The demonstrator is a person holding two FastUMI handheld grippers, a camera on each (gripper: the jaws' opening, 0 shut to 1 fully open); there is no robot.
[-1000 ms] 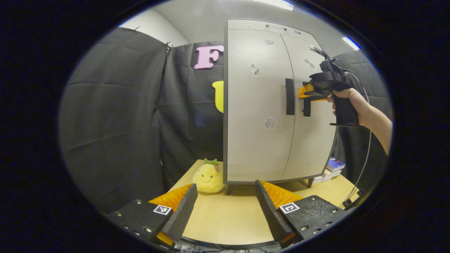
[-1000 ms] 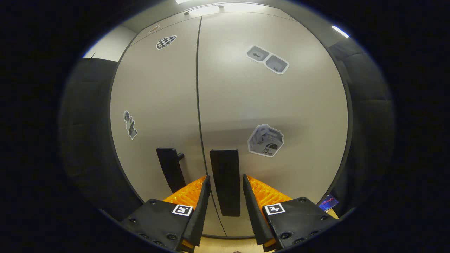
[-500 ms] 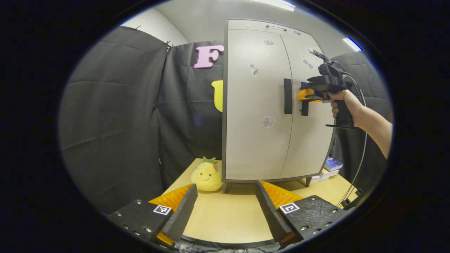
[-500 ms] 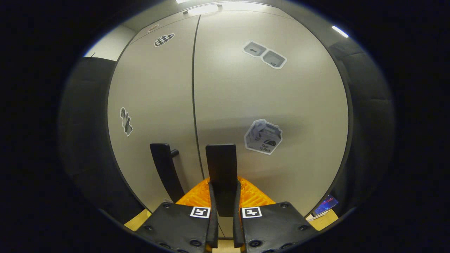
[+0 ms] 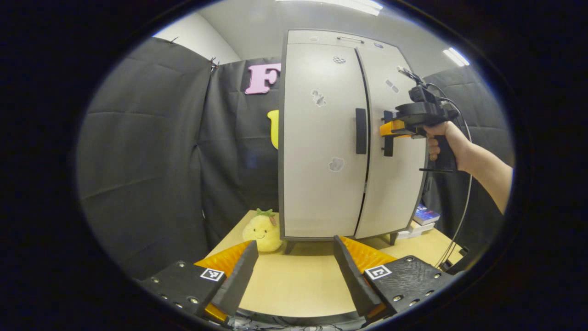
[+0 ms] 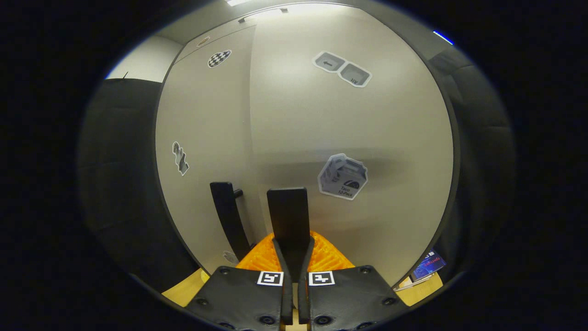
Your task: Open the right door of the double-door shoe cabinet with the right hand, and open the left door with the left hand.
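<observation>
Shoe cabinet point(image 5: 321, 151): upright on worktop point(image 5: 294, 285) | right door point(image 6: 349, 138): edge slightly proud of left door point(image 5: 317, 184) | right claw point(image 6: 291, 271): clamped on right handle point(image 6: 288, 216) | left claw point(image 5: 294, 271): wide apart, holding nothing, above worktop.

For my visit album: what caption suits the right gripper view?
Right gripper clamped on the right door's handle, cabinet door just cracked open.

- From the left gripper view, the shoe cabinet point(image 5: 340, 151) is seen from well back, low over the table point(image 5: 294, 285)
- From the right gripper view, the same cabinet's doors are faced close up, tilted upward
</observation>
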